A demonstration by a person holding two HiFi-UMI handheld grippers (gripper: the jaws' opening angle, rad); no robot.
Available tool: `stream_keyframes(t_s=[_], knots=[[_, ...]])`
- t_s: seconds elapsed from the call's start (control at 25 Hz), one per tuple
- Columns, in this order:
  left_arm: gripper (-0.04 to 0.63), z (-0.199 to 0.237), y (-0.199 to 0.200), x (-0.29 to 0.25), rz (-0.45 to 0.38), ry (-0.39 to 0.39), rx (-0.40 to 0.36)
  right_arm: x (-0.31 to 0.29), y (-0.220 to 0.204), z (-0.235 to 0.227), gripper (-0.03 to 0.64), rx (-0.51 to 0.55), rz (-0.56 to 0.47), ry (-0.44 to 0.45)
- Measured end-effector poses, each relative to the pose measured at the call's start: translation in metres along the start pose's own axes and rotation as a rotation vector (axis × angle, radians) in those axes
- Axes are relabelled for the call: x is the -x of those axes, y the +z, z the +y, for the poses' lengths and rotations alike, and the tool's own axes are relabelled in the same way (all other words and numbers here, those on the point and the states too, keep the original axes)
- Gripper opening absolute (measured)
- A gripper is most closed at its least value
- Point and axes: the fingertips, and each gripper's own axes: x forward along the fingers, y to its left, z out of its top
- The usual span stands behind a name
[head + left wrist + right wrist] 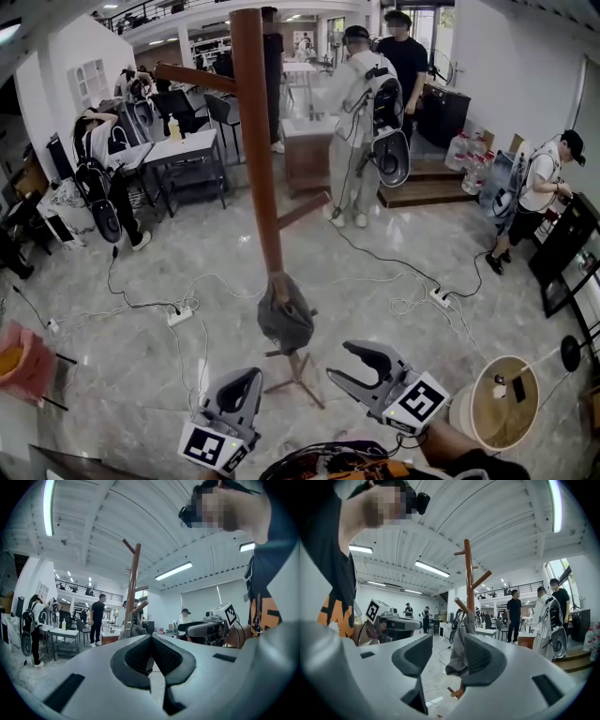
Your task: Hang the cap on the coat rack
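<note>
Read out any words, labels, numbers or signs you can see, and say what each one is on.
No text here can be read.
Left cube and right cube: black-and-white square patterns only, no letters.
Orange print on the person's shirt: cut off, unreadable.

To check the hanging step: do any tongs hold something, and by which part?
Nothing is held. The dark grey fabric cap hangs on the brown wooden coat rack, apart from left tongs and right tongs.

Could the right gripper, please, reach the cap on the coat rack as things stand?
Probably yes: the cap hangs on a low peg of the coat rack, right gripper open and empty, nothing between them.
</note>
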Motion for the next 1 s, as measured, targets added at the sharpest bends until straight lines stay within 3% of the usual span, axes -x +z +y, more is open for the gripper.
stream_keyframes(t_s=[0.36, 0.72, 1.0], knots=[[0.023, -0.004, 0.008, 0.0, -0.001, -0.03, -0.034, 0.006, 0.017, -0.005, 0.143, -0.007, -0.056, -0.049], [0.023, -0.006, 0.009, 0.003, -0.017, -0.03, -0.019, 0.006, 0.014, -0.007, 0.039, 0.004, -0.067, -0.083], [0.023, -0.007, 0.014, 0.006, -0.024, -0.029, -0.023, 0.004, 0.013, -0.01, 0.014, 0.009, -0.05, -0.109]])
